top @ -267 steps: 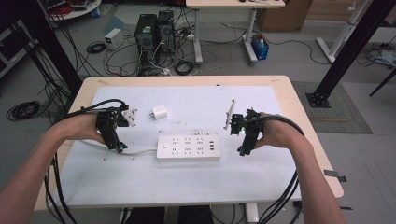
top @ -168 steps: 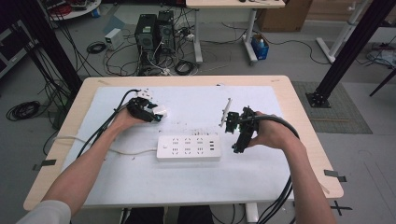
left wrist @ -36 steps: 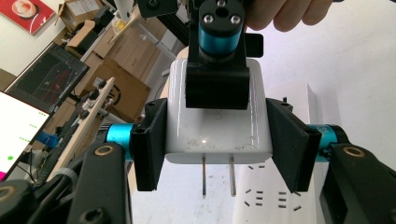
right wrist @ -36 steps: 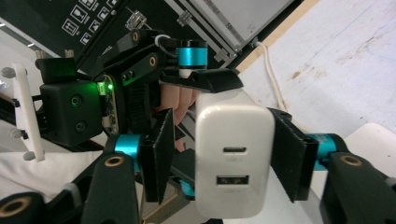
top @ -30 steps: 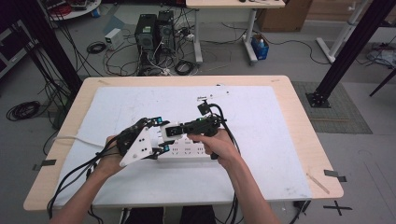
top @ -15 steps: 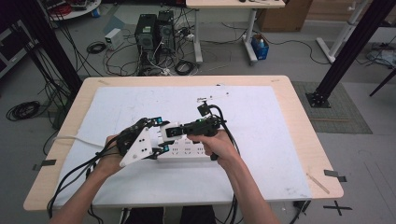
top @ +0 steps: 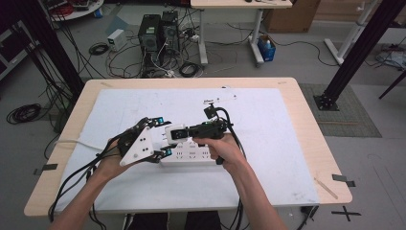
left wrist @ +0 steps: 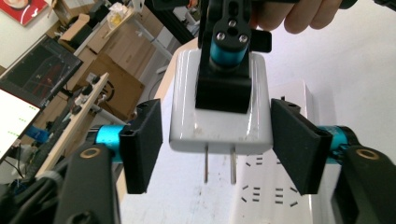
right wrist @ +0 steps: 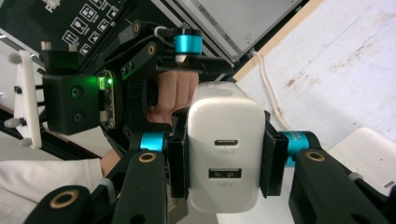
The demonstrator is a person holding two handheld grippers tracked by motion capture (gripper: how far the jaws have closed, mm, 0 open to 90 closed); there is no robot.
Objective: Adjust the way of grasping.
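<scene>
Frame centre: the right hand-held gripper clamps a white USB charger above the power strip. The left hand-held gripper, jaws just opened, flanks the charger without contact.

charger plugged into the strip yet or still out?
Out. The white USB wall charger hangs above the white power strip, both prongs bare, clamped in the right gripper; the left gripper stands open beside it.

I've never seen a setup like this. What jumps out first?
A white charger held in mid-air above the middle of the table, clamped by the right gripper. The left gripper sits around it with its pads apart from the sides, having just opened. Right below lies a white power strip.
</scene>
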